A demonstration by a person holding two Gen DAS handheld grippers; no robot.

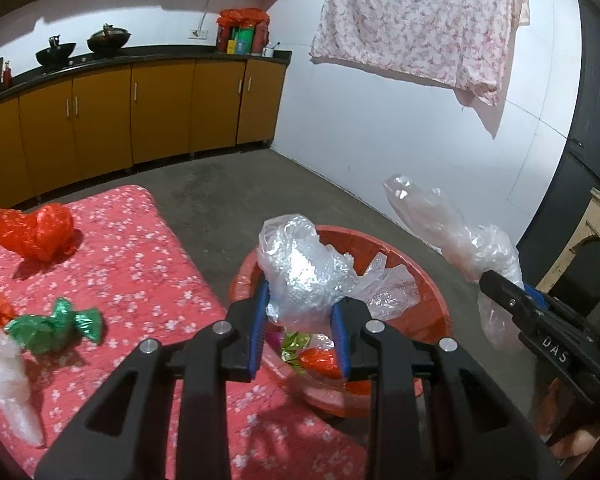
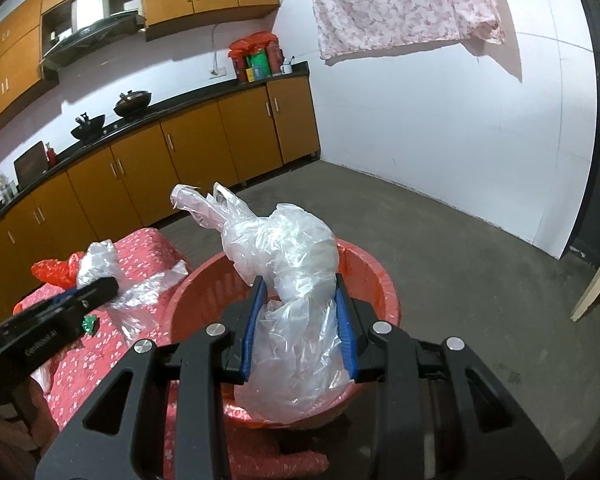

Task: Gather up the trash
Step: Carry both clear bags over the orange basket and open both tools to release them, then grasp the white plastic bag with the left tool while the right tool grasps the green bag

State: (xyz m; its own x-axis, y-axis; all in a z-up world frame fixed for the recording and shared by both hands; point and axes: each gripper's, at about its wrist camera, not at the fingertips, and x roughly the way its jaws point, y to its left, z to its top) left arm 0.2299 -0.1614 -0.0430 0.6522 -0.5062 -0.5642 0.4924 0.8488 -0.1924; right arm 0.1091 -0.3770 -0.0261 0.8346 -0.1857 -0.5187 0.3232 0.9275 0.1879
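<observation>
A red plastic basin (image 1: pixel 416 316) sits on the floor by the table; it also shows in the right wrist view (image 2: pixel 376 276). My left gripper (image 1: pixel 300 300) is shut on a crumpled clear plastic bag (image 1: pixel 304 268) above the basin, which holds green and orange wrappers (image 1: pixel 308 354). My right gripper (image 2: pixel 300 300) is shut on another clear plastic bag (image 2: pixel 292 264) over the basin; that bag shows at the right in the left wrist view (image 1: pixel 460 240). On the red floral tablecloth (image 1: pixel 140 256) lie a red bag (image 1: pixel 36 232), a green wrapper (image 1: pixel 56 326) and a white plastic piece (image 1: pixel 10 388).
Yellow-brown kitchen cabinets (image 1: pixel 140 112) with pots on a dark counter stand behind. A floral cloth (image 1: pixel 416 20) hangs on the white wall. Grey concrete floor (image 2: pixel 460 256) surrounds the basin. A wooden frame (image 1: pixel 596 236) stands at the right.
</observation>
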